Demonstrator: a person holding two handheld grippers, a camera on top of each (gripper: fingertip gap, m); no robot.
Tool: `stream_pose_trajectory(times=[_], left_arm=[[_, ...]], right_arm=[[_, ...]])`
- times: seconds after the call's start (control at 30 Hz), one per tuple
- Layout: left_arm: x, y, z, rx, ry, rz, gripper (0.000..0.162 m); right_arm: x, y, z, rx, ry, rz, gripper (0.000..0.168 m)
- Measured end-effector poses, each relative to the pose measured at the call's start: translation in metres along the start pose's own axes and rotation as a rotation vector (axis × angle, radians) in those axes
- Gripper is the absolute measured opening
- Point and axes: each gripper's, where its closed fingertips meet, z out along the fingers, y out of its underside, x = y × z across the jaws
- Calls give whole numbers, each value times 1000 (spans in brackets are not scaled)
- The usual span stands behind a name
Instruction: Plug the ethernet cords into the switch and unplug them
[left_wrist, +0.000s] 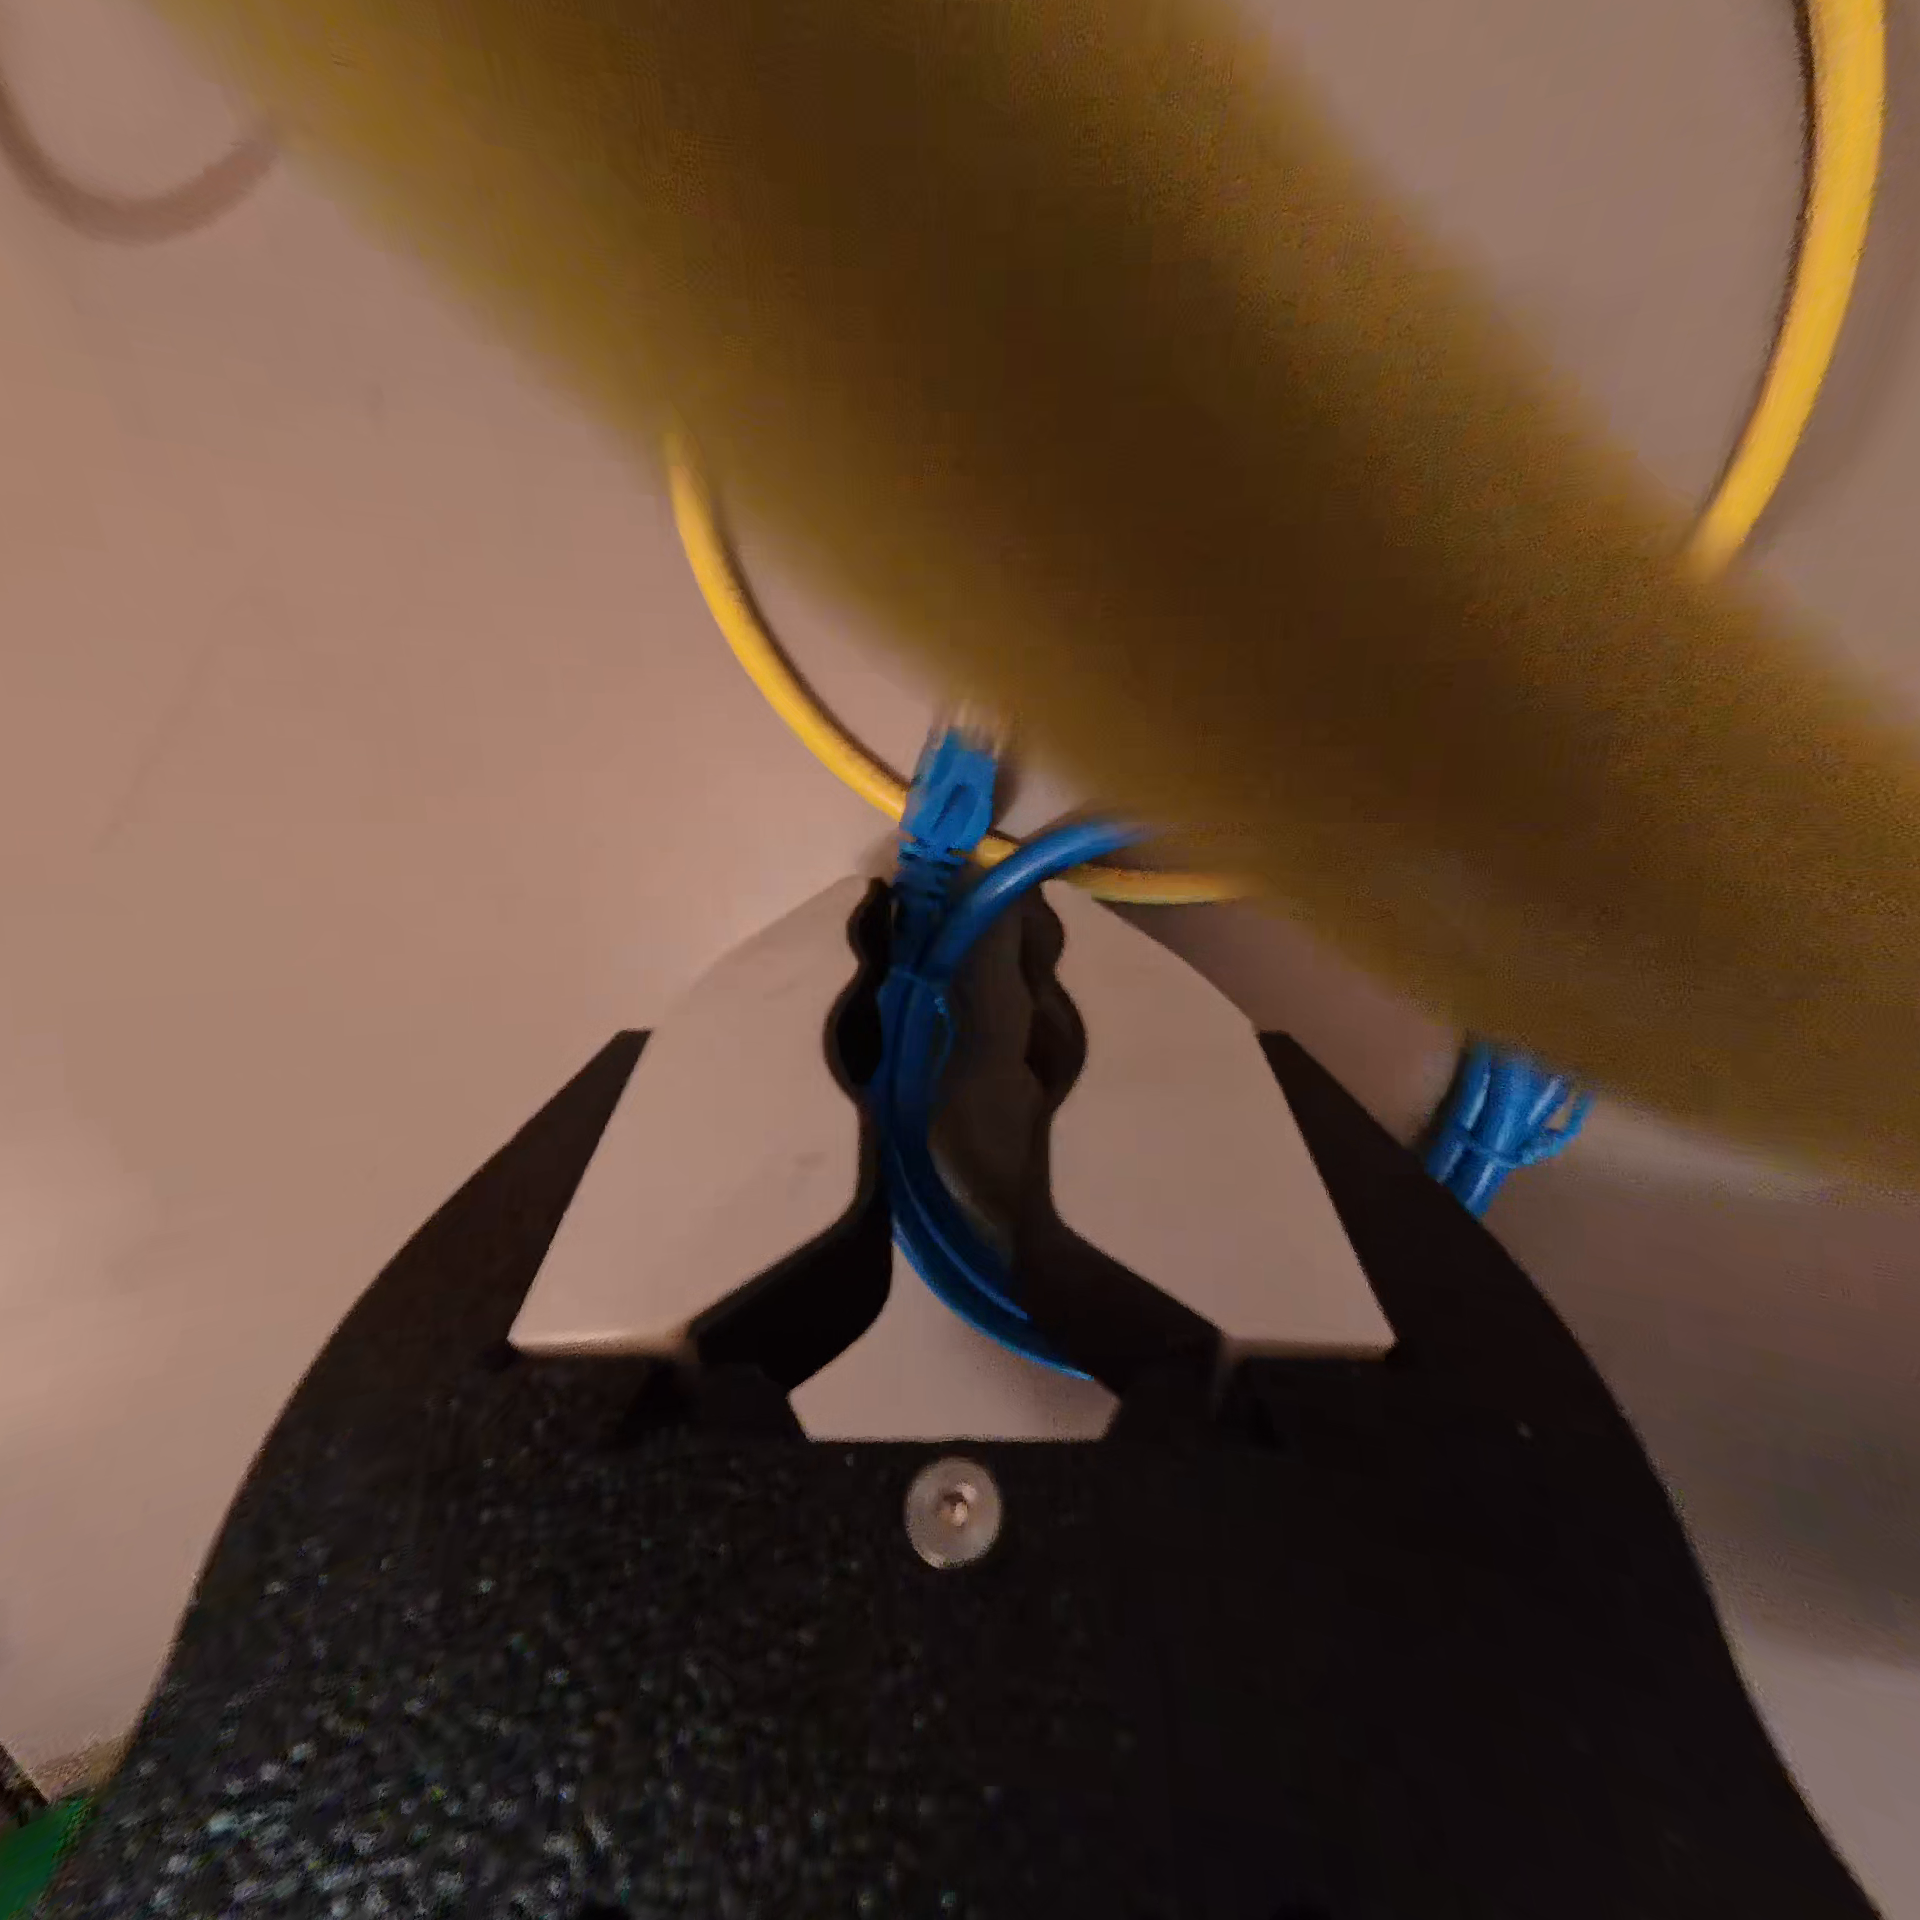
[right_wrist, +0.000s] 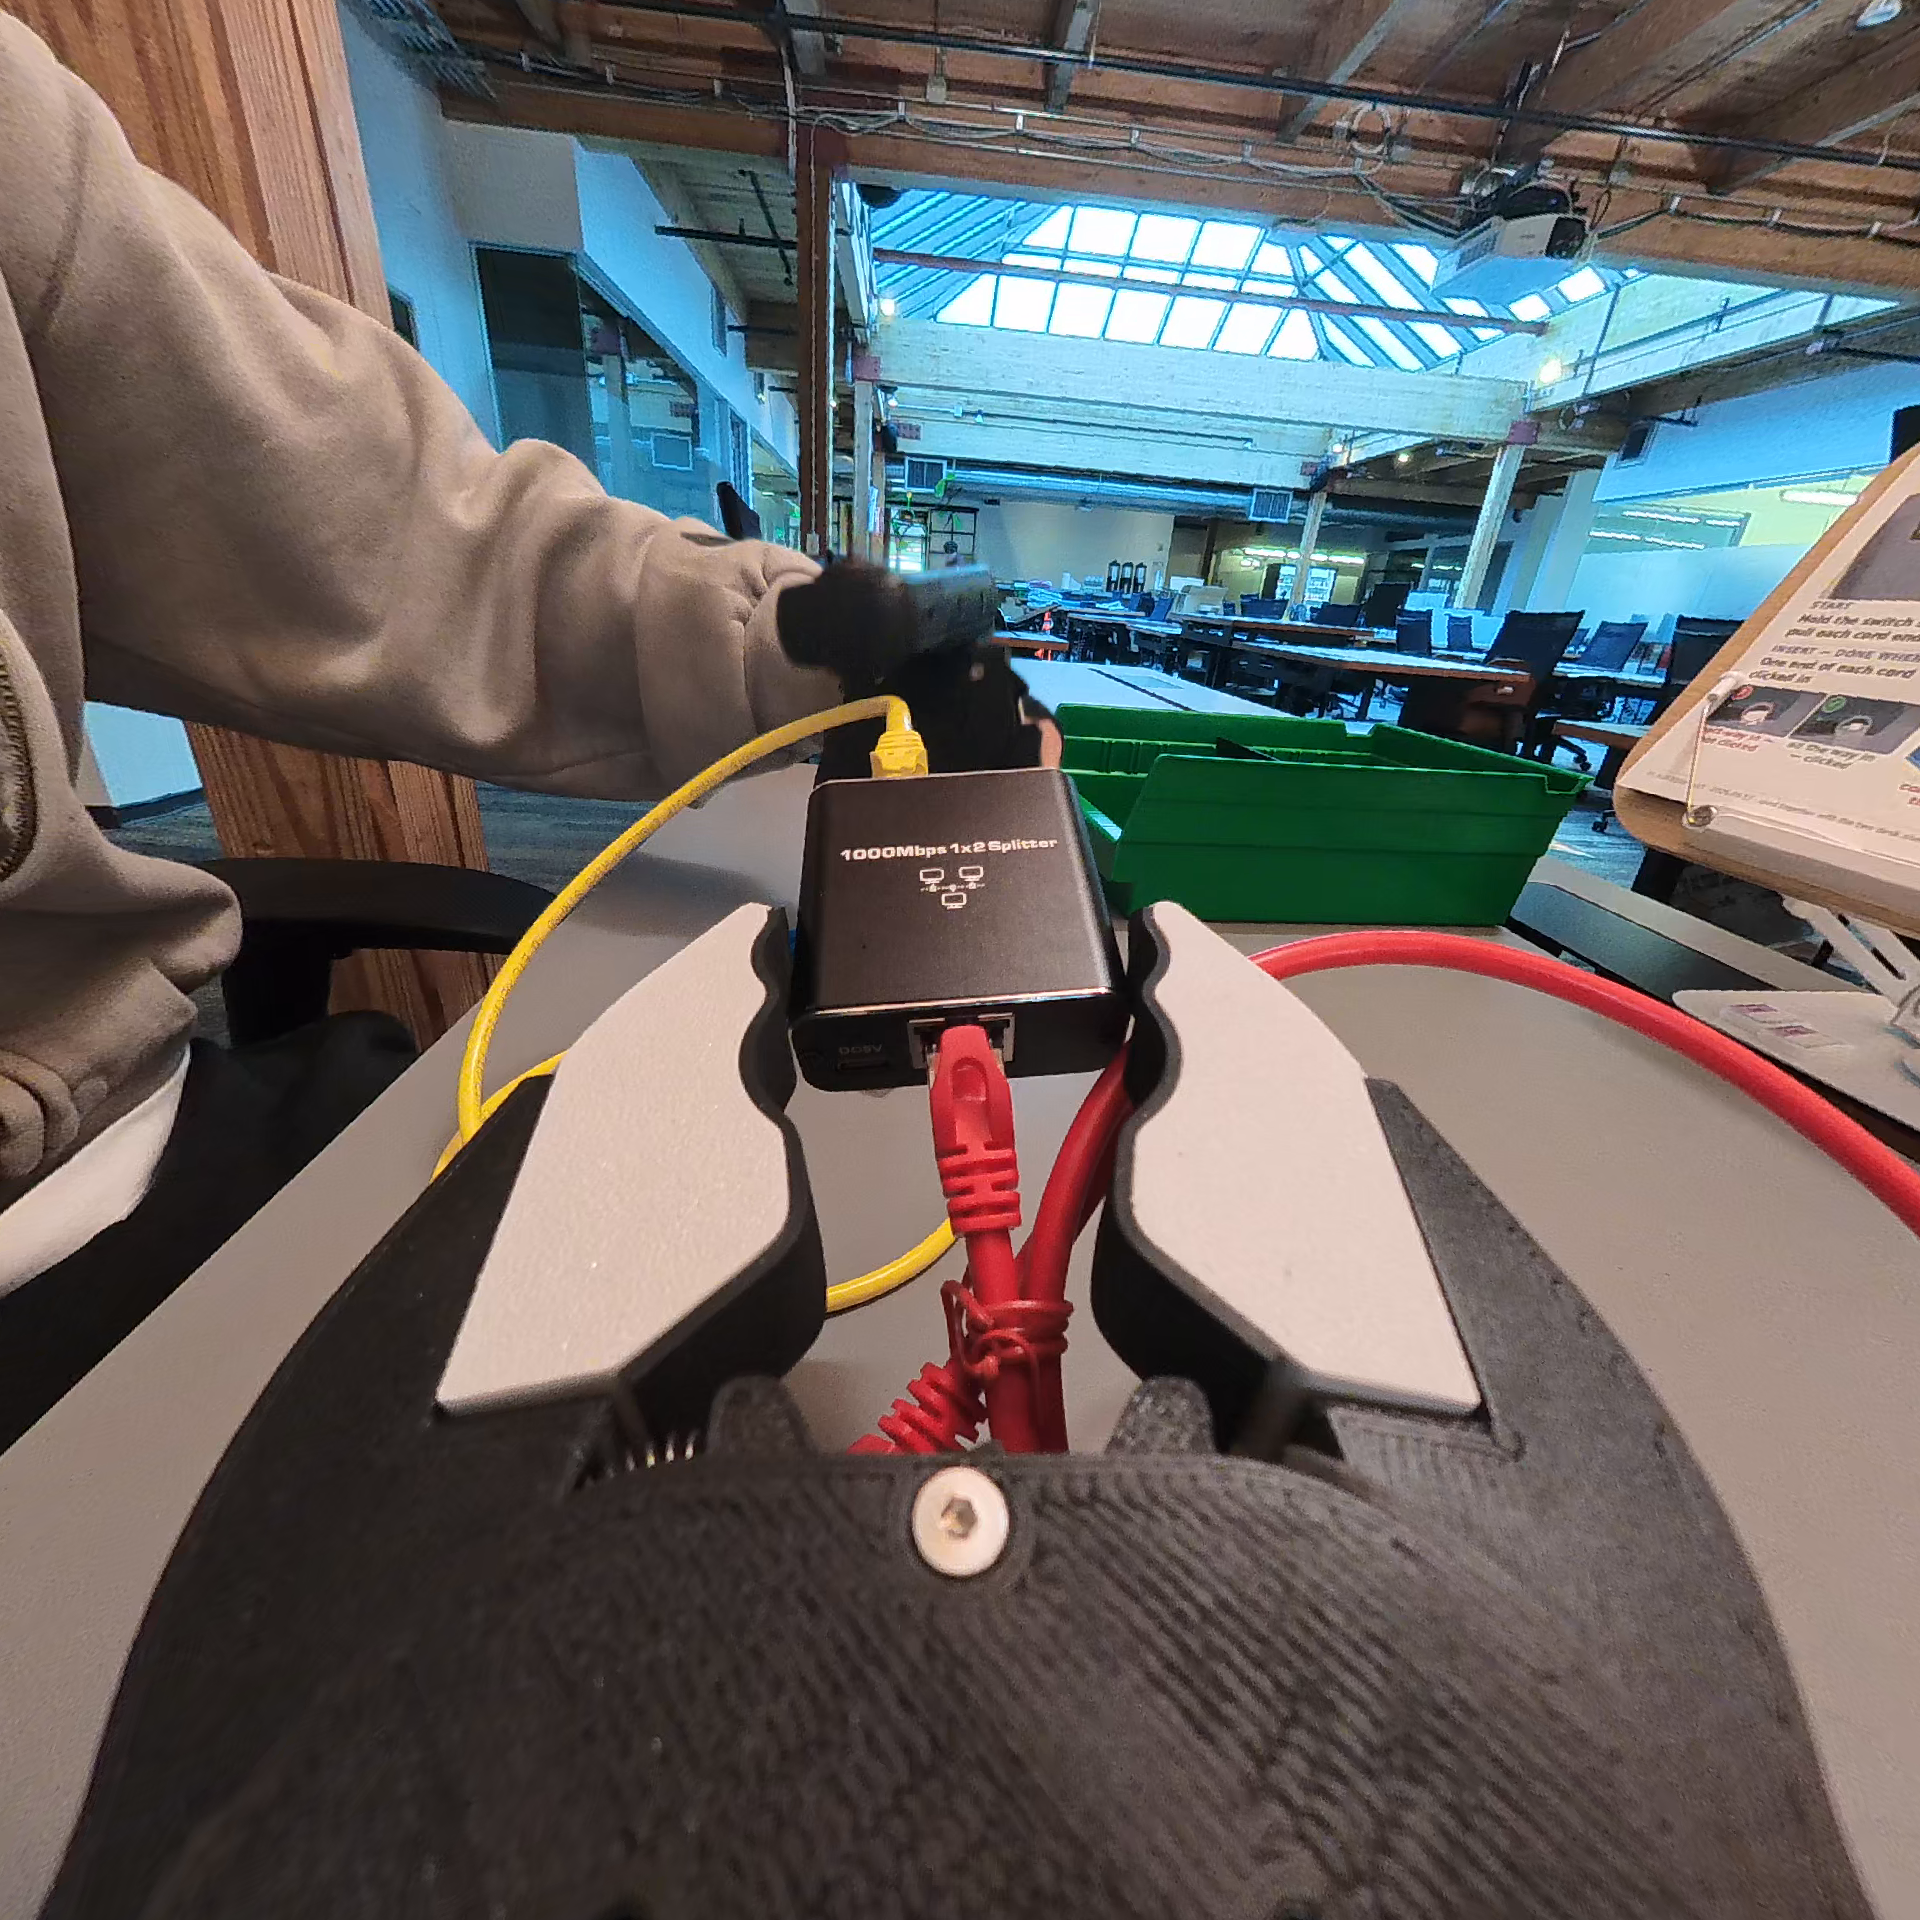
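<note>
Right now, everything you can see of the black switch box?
The switch is a small black box, metal-looking, with white print on top, flat on the grey table between the right gripper fingertips, jaws open, seemingly not touching. A red cord is plugged into its near face, a yellow cord into its far side.

Left wrist view light: dim and warm; the pale table (left_wrist: 312, 831) looks pinkish-brown.
Blur: a broad out-of-focus yellow cord (left_wrist: 1039, 468) crosses above the left gripper (left_wrist: 951, 935); the blue plug (left_wrist: 951, 795) just beyond its tips is smeared.
Shadow: dark between the fingers.
Right wrist view light: bright daylight from the skylight (right_wrist: 1195, 281), far above the black switch (right_wrist: 951, 904), nearly blown out.
Glare: a soft sheen on the switch's top.
Focus: switch and red cord (right_wrist: 977, 1132) sharp; the gloved hand (right_wrist: 852, 623) behind the switch is motion-blurred.
Distortion: beams and wooden post (right_wrist: 281, 312) bow toward the edges.
</note>
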Motion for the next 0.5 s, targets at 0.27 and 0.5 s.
stream_pose_trajectory(times=[0.27, 0.5], left_arm=[[-9, 1, 4, 93, -41, -288, 17], [-11, 18, -13, 85, -53, -754, 14]], right_arm=[[0, 0, 0, 1, -3, 4, 63], [-2, 1, 1, -7, -15, 1, 63]])
